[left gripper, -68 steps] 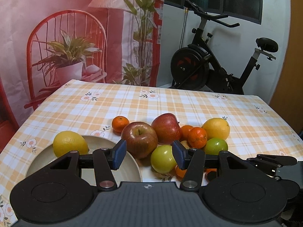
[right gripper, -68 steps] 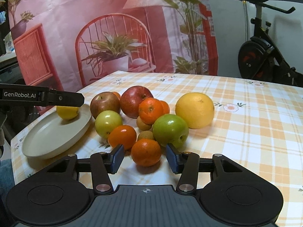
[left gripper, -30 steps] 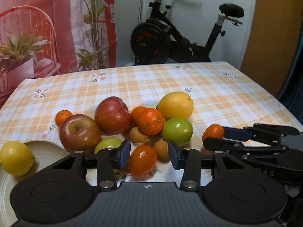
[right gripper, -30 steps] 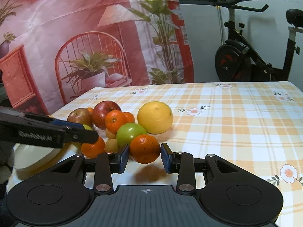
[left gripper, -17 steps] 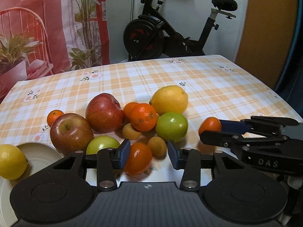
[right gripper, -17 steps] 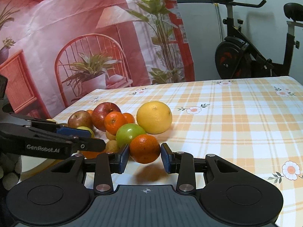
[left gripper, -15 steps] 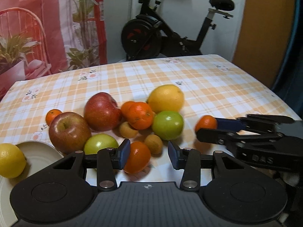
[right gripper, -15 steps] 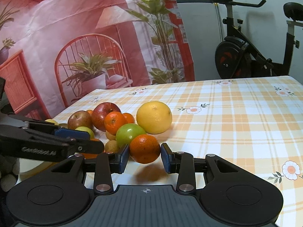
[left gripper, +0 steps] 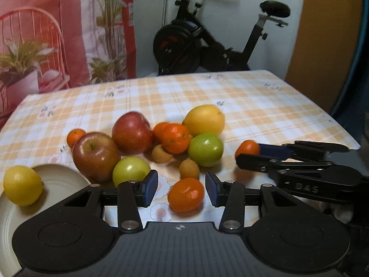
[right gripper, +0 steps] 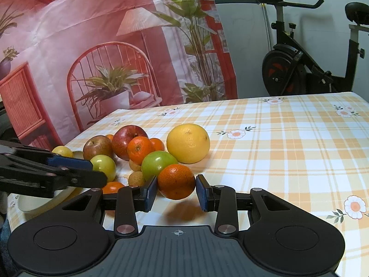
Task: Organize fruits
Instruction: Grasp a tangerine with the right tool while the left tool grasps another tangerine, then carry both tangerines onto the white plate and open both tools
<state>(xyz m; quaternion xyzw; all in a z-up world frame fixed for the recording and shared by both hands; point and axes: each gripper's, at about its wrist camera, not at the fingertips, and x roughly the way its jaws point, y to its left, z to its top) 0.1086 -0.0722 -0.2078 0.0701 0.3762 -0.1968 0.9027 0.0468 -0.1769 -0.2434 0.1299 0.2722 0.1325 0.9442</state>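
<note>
A pile of fruit lies on the checked tablecloth: two red apples (left gripper: 132,132) (left gripper: 95,155), two green apples (left gripper: 205,149) (left gripper: 130,169), a large yellow citrus (left gripper: 205,120), mandarins (left gripper: 174,137) and small brown fruits (left gripper: 189,168). A lemon (left gripper: 22,184) rests on the beige plate (left gripper: 57,184) at the left. My left gripper (left gripper: 181,189) straddles a mandarin (left gripper: 186,194) on the cloth; its jaws are opening, with a gap at the left pad. My right gripper (right gripper: 176,191) is shut on an orange (right gripper: 176,181), held just above the table.
An exercise bike (left gripper: 207,46) stands behind the table, beside a pink printed backdrop (right gripper: 92,46). The table's right edge (left gripper: 341,129) is close to the right gripper (left gripper: 239,154). Bare cloth stretches behind and right of the pile (right gripper: 288,150).
The left gripper has shifted so the mandarin sits centred between its jaws instead of by the left pad, and the jaws have widened slightly. The right gripper has kept still with the orange.
</note>
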